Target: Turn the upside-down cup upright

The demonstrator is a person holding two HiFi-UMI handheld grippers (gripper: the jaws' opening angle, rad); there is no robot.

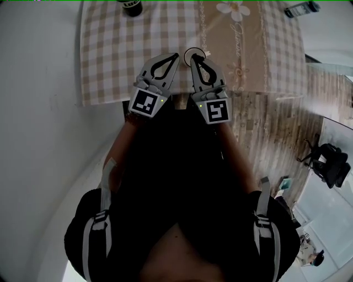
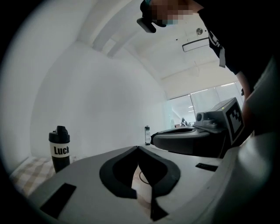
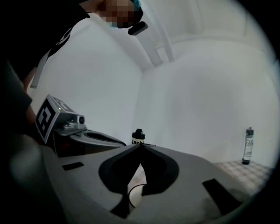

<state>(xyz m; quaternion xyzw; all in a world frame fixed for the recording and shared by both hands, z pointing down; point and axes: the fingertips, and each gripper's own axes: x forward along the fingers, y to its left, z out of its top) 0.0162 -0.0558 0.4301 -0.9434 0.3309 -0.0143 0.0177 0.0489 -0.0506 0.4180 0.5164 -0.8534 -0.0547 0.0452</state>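
The cup (image 1: pixel 194 55) shows from above as a white disc with a thin dark ring, standing on the checked tablecloth (image 1: pixel 110 49) near the table's front edge. Which way up it stands I cannot tell. My left gripper (image 1: pixel 176 54) and right gripper (image 1: pixel 192 58) hang side by side just short of the cup, both shut with nothing between the jaws. The right tips overlap the cup's near rim in the head view. Part of the cup's rim (image 2: pixel 142 176) shows below the left gripper (image 2: pixel 138 147), and the rim (image 3: pixel 134 192) shows under the right gripper (image 3: pixel 141 145).
A black bottle with a white label (image 1: pixel 131 6) (image 2: pixel 59 148) (image 3: pixel 138 138) stands at the table's far left. A small clear bottle (image 2: pixel 147 134) (image 3: pixel 248 151) stands at the far right. White walls close the left and far sides. An office chair (image 1: pixel 331 165) stands on the wood floor to the right.
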